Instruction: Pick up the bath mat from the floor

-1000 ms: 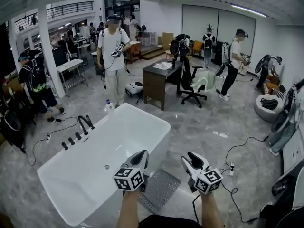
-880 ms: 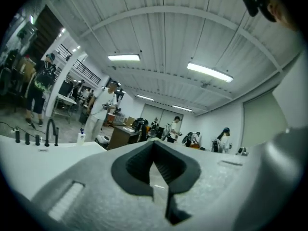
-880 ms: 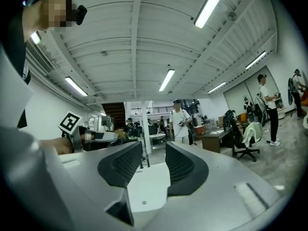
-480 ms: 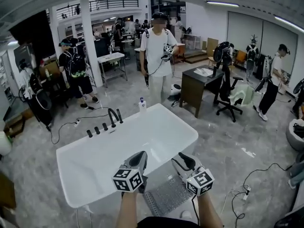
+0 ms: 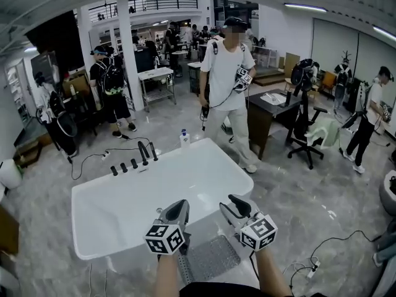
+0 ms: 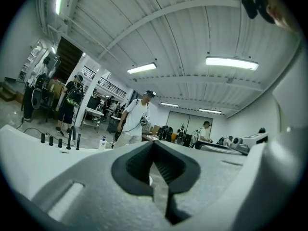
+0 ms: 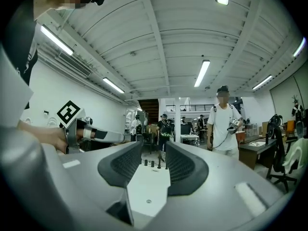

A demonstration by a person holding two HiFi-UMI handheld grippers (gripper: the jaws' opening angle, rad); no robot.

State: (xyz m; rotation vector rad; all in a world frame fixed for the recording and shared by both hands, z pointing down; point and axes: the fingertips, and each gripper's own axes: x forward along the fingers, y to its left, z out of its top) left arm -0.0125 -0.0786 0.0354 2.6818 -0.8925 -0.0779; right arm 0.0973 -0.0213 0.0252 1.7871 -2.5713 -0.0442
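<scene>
Marbled grey floor [image 5: 297,190], busy workshop: bath mat [image 5: 210,258] lies flat beside the white bathtub [image 5: 124,209], untouched. We hold the left gripper [image 5: 179,208] closed on nothing and the right gripper [image 5: 232,203] parted and empty, both level above the mat. Pickup not yet begun.

bath mat [image 5: 211,258]: grey, dotted grid | bathtub [image 5: 136,209]: white | floor [image 5: 297,190]: mottled grey | desk [image 5: 263,125]: dark brown

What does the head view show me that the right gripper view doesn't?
Only the head view: the grey bath mat on the floor beside the bathtub. Only the right gripper view: the right gripper close up, its ribbed pads apart and empty. Both: the bathtub, its black taps, the left gripper, the person in white.
</scene>
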